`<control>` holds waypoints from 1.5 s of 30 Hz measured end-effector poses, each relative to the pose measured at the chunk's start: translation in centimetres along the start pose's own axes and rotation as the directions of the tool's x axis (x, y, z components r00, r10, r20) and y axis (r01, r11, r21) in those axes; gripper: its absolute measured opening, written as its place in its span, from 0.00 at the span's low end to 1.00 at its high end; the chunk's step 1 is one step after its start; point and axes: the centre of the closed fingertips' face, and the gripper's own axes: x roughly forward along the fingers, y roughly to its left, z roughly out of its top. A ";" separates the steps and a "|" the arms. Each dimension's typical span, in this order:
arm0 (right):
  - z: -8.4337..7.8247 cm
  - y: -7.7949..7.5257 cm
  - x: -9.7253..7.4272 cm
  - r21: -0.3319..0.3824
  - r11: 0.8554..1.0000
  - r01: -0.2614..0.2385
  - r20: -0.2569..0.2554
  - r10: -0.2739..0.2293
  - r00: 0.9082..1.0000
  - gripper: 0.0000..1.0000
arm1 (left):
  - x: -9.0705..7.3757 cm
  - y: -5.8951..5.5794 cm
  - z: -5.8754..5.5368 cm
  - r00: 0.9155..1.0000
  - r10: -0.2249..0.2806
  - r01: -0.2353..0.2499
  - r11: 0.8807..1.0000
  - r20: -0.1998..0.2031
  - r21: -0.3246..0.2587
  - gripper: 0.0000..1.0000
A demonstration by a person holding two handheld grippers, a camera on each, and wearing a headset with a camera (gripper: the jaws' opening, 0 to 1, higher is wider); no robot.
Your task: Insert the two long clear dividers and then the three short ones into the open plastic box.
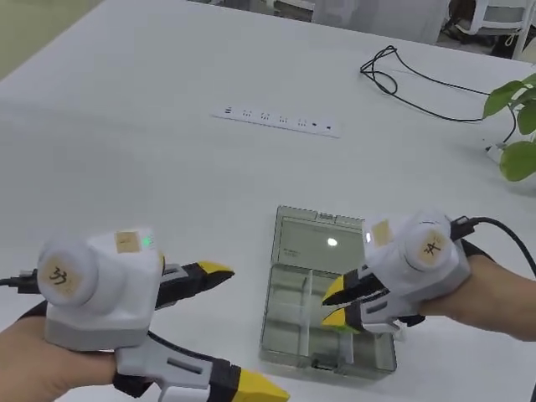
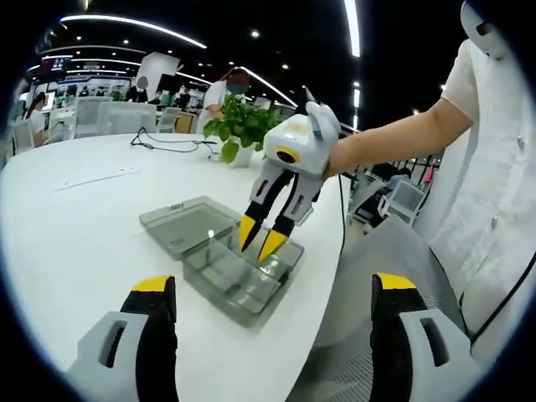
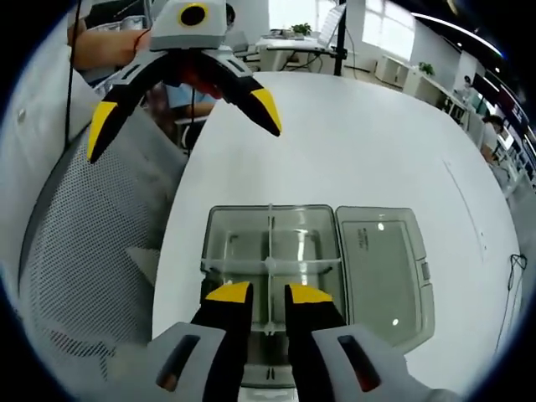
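Observation:
The open clear plastic box lies near the table's front edge, its lid folded flat behind it. Clear dividers stand crossed inside the box. My right gripper hangs tips-down over the box's right part. Its jaws are a narrow gap apart, and in the right gripper view one divider runs between the tips; no grip shows. My left gripper is held left of the box, wide open and holding nothing. The left gripper view looks across at the box and the right gripper.
A white power strip lies mid-table and a black cable loops at the back right. A green plant stands at the right edge. The table's front edge is close to the box, with a mesh chair beyond it.

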 end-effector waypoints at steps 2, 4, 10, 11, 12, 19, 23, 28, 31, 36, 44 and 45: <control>0.2 -0.1 -0.6 0.030 1.000 0.006 0.023 -0.007 1.000 0.20 | -0.2 0.0 0.0 1.000 0.002 -0.002 1.000 -0.001 0.001 0.99; 0.5 -0.3 -1.3 0.053 0.998 0.015 0.048 -0.018 0.999 0.22 | -0.3 0.1 0.0 1.000 0.005 -0.005 1.000 -0.001 0.001 0.99; 0.5 -0.3 -2.8 0.096 0.995 0.031 0.084 -0.039 0.996 0.26 | -0.5 0.1 -0.1 1.000 0.007 -0.007 1.000 -0.005 0.004 0.99; 0.4 -0.3 -2.9 0.100 0.994 0.033 0.085 -0.042 0.995 0.28 | -0.5 0.1 -0.1 1.000 0.007 -0.007 1.000 -0.005 0.005 0.99; 0.3 -0.3 -3.2 0.104 0.994 0.036 0.087 -0.045 0.995 0.28 | -0.5 0.1 -0.1 1.000 0.007 -0.007 1.000 -0.004 0.004 0.99; -1.0 -0.4 -5.0 0.135 0.989 0.059 0.091 -0.072 0.993 0.32 | -0.6 0.1 0.0 1.000 0.008 -0.008 1.000 -0.004 0.008 0.99; -2.1 -0.5 -5.9 0.148 0.986 0.074 0.082 -0.087 0.993 0.34 | -0.6 0.0 0.1 1.000 0.008 -0.008 1.000 -0.003 0.007 0.99; -4.1 -0.7 -7.0 0.166 0.982 0.094 0.057 -0.105 0.993 0.38 | -0.6 0.0 -0.1 1.000 0.007 -0.007 1.000 -0.007 0.006 0.99; -5.5 -0.6 -7.7 0.181 0.977 0.110 0.034 -0.117 0.992 0.39 | -0.7 -0.1 0.0 1.000 0.005 -0.005 1.000 -0.005 0.006 0.99; -8.3 -0.6 -8.5 0.208 0.970 0.125 -0.008 -0.126 0.992 0.41 | -0.7 0.1 -0.1 1.000 0.006 -0.006 1.000 -0.006 0.003 0.98; -13.2 -0.9 -9.8 0.241 0.960 0.145 -0.084 -0.129 0.988 0.44 | -0.6 0.2 -0.2 1.000 0.008 -0.008 1.000 -0.009 -0.005 0.98; -13.7 -1.0 -9.9 0.246 0.958 0.151 -0.092 -0.132 0.987 0.45 | -0.6 0.2 -0.3 1.000 0.008 -0.008 1.000 -0.009 -0.004 0.98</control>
